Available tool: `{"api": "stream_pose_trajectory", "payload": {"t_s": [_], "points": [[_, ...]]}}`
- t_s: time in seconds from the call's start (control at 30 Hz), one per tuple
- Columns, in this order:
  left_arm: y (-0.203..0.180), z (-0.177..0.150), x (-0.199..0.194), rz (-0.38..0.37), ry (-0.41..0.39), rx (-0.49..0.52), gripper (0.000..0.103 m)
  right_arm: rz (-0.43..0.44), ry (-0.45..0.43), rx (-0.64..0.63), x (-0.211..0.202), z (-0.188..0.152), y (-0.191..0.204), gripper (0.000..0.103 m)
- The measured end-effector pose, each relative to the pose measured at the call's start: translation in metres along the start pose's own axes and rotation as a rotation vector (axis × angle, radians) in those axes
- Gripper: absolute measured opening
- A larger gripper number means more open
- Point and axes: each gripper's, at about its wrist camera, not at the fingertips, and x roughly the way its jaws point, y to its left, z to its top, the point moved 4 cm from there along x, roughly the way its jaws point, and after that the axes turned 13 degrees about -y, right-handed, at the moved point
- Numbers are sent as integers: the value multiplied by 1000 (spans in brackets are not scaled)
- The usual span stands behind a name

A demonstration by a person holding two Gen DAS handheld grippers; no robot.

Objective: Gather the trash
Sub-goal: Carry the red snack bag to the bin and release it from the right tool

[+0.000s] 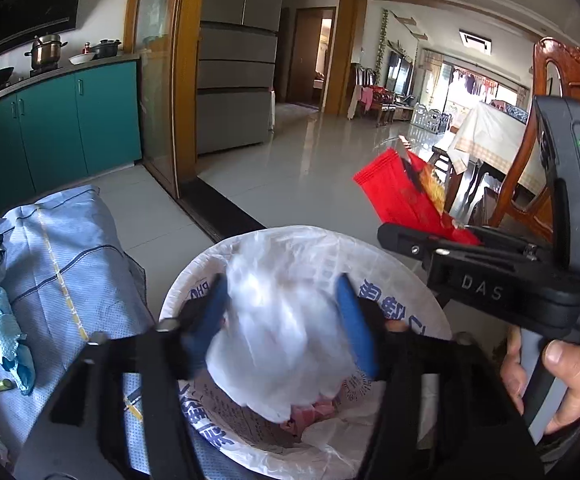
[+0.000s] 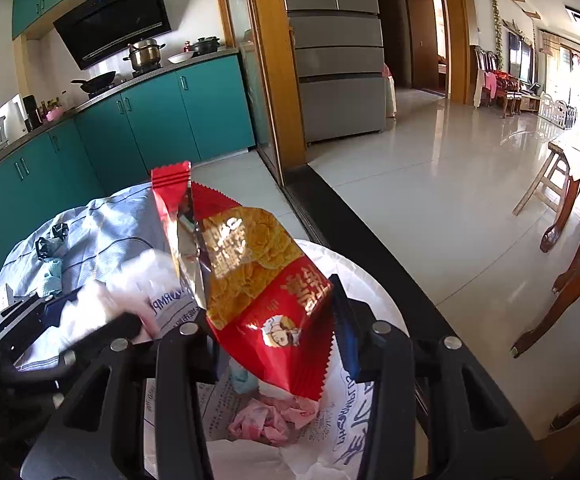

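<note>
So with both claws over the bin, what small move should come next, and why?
Probably open the right claw: it grips the red snack wrapper above the lined trash bin. The white crumpled plastic already sits loose between the left claw's spread fingers.

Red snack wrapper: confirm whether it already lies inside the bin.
No. The red snack wrapper is clamped in the right gripper above the bin.

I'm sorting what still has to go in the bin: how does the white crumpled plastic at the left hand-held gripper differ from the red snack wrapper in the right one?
The white crumpled plastic is plain, soft and bunched; the red snack wrapper is printed, glossy and mostly flat. The plastic sits between the left hand-held gripper's spread fingers, apparently let go; the right hand-held gripper pinches the wrapper upright. Both hang over the lined bin.
</note>
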Motion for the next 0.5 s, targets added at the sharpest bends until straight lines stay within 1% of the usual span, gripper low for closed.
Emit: {"api": "stream_pose_trajectory", "payload": {"t_s": [0.03, 0.1, 0.17, 0.27, 0.33, 0.4, 0.47, 0.5], "points": [[0, -1, 0, 5, -10, 3, 73, -2, 2, 3, 3, 3, 2, 43], [0, -1, -3, 6, -4, 9, 74, -1, 6, 8, 3, 4, 2, 43], [3, 0, -8, 29, -17, 16, 76, 3, 8, 7, 4, 4, 3, 44], [10, 4, -15, 67, -37, 19, 77, 10, 8, 0, 6, 5, 9, 45], [14, 9, -21, 95, -55, 19, 79, 20, 8, -1, 6, 5, 9, 50], [18, 11, -26, 120, -66, 21, 84, 24, 3, 5, 5, 6, 9, 68], [24, 15, -31, 148, -78, 27, 86, 26, -4, 7, 4, 6, 10, 73], [26, 16, -33, 159, -83, 30, 86, 29, -4, 9, 4, 7, 11, 74]]}}
